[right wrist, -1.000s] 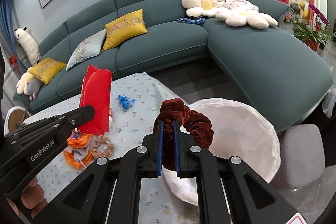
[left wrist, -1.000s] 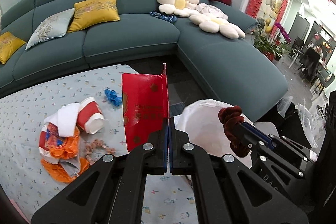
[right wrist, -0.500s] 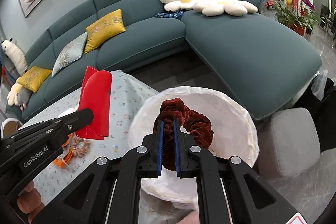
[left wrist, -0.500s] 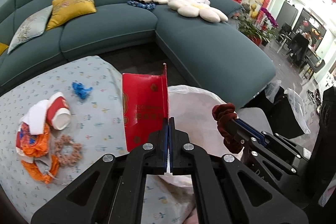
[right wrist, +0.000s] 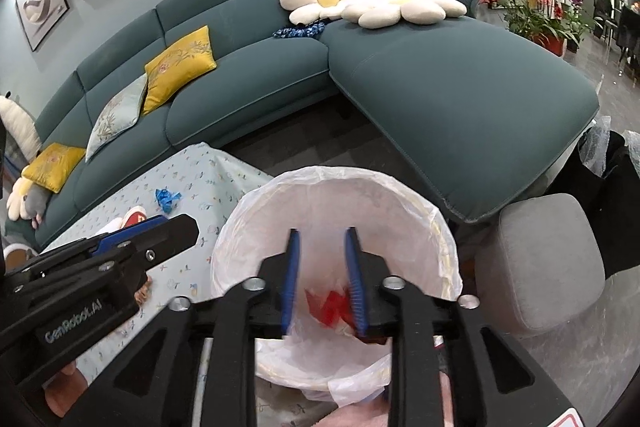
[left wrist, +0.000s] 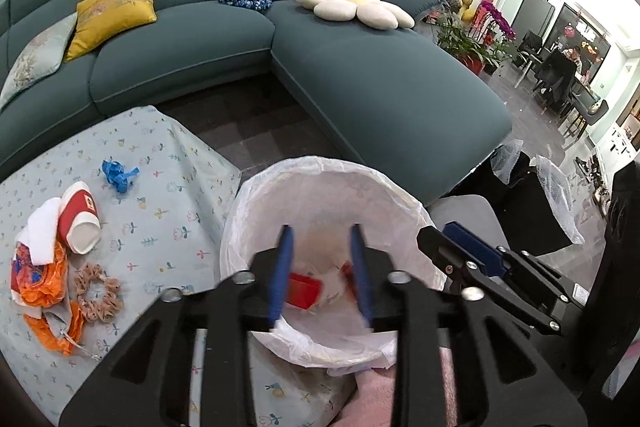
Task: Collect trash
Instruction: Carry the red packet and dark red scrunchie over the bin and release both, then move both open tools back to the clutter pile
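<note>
Left gripper [left wrist: 320, 275] and right gripper [right wrist: 322, 279], each with blue-padded fingers spread apart and holding nothing, poised side by side above the round bin lined with a white plastic bag [left wrist: 332, 179]. Directly below the fingers, inside the bin: a flat red packet [left wrist: 304, 289] and crumpled red and white scraps [right wrist: 330, 307]. Left of the left gripper, on the floral pale-blue tablecloth [left wrist: 168, 203]: a beige scrunchie [left wrist: 98, 293], orange plastic wrapping [left wrist: 44, 279], a red-and-white paper cup [left wrist: 80, 213] on its side, and, farther off, a crumpled blue scrap [left wrist: 118, 175]. Beyond the bin, a teal sectional sofa [left wrist: 360, 67].
</note>
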Available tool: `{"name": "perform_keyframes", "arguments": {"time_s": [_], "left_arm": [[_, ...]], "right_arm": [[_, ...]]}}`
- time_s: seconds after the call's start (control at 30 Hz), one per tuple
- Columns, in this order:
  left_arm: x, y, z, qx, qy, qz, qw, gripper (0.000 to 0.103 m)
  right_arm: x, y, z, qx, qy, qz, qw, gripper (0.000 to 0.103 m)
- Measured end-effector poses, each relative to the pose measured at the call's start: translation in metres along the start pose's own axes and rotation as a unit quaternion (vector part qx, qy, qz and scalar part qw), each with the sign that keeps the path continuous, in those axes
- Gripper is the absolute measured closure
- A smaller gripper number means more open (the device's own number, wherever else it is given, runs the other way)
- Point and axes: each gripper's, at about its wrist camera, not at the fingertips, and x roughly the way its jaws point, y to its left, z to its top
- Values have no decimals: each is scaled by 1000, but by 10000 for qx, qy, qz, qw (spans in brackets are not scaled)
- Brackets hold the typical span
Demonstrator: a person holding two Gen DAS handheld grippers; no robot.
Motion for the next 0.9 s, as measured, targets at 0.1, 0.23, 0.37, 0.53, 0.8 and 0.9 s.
{"name": "perform_keyframes", "arguments": {"time_s": [0.1, 0.23, 0.37, 0.53, 0.8, 0.9], "left_arm": [[0, 0, 1, 27, -5, 76, 10000, 71], [0, 5, 0, -10, 6, 116, 9999, 71], [-3, 10, -2, -45, -6, 141, 9999, 71], [-9, 17, -3, -116, -49, 180, 9998, 71], [-20, 37, -7, -331, -138, 318, 9988, 71], [-25, 47, -10, -422, -171, 416, 9981, 71]], "right_arm": [[-1, 0, 2, 17, -24, -15, 10000, 71], [-2, 4, 2, -23, -47, -26, 10000, 68], [-3, 9, 2, -66, -54, -14, 10000, 67], [-4, 15, 5, -145, -62, 1, 9999, 67], [-5, 36, 5, -327, -67, 50, 9994, 62], [-5, 46, 4, -451, -55, 70, 9989, 62]]}}
